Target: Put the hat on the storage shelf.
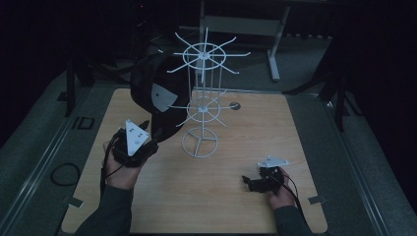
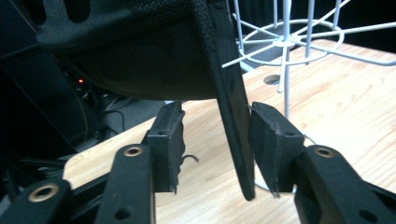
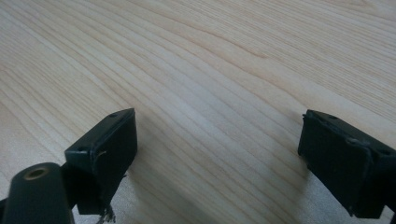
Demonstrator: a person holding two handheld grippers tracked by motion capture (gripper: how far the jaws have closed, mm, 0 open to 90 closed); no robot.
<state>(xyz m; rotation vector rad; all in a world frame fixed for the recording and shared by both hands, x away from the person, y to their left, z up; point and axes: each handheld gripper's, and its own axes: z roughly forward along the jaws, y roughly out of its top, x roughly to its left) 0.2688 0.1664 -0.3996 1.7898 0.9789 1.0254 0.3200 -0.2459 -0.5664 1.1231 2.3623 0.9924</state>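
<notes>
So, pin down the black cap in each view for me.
High view: the black cap hangs on the white wire rack, upper left of centre.
Left gripper view: it fills the top, brim hanging between the open left claw.
Right gripper view: not there.
Shared landmark: wooden tabletop.

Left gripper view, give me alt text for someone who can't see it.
A black cap's brim hangs between the open jaws of the left hand-held gripper, close to one pad. Behind stands a white wire rack on a wooden table.
</notes>
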